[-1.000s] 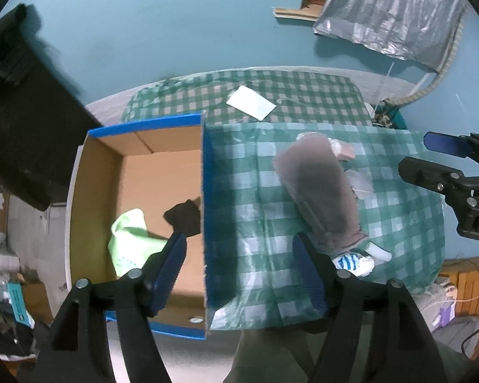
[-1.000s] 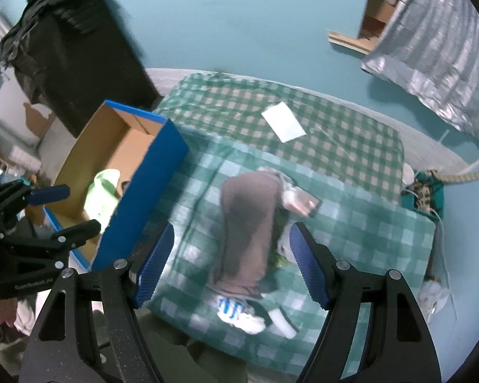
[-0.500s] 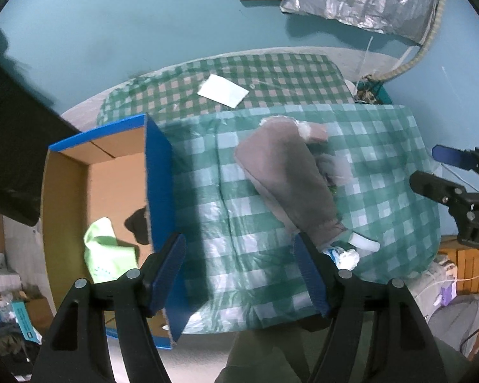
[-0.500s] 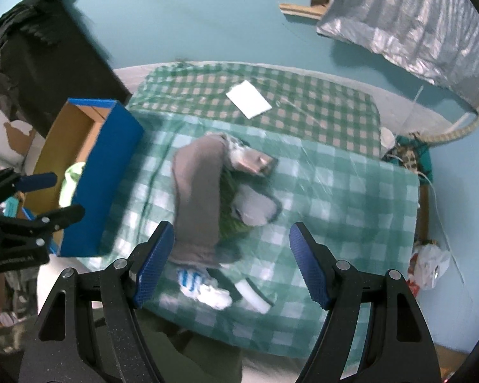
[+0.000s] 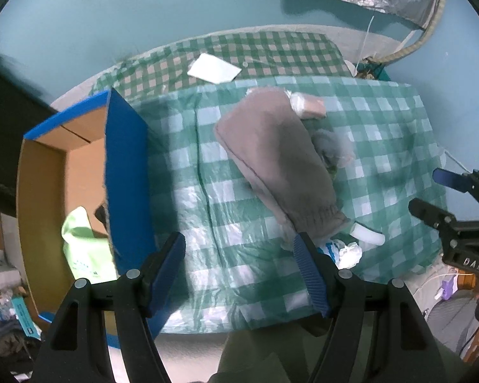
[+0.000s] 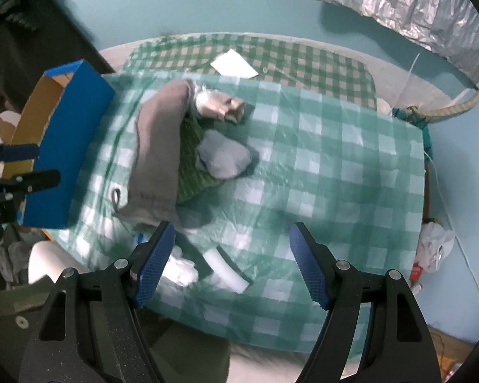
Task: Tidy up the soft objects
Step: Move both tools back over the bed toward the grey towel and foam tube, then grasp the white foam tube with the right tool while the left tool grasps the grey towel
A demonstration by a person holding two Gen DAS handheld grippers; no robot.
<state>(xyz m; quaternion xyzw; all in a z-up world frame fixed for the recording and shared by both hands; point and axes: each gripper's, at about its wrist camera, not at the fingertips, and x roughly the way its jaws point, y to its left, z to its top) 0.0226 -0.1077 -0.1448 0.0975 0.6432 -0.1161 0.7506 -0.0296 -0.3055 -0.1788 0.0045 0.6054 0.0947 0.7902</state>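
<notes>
A pile of soft things lies on the green checked tablecloth (image 5: 246, 210): a grey-brown garment (image 5: 274, 162) (image 6: 158, 146), a green knit piece (image 6: 191, 159) under it, a light grey bundle (image 6: 223, 156), a white-and-blue sock (image 5: 341, 250) and a white sponge (image 6: 226, 269). A blue cardboard box (image 5: 124, 172) (image 6: 70, 146) at the table's left holds a light green cloth (image 5: 86, 245) and a dark item. My left gripper (image 5: 239, 261) is open and empty above the table's near edge. My right gripper (image 6: 231, 261) is open and empty, near the sponge.
A white paper sheet (image 5: 214, 70) lies at the far side of the table. Teal wall behind, with silver foil (image 6: 399, 3) at top right. Clutter and a white bag (image 6: 434, 245) sit on the floor to the right. A dark cabinet stands at left.
Both views have shifted right across the table. The box has slid toward the left of the frames, and the pile sits more central. Both grippers stay open and empty.
</notes>
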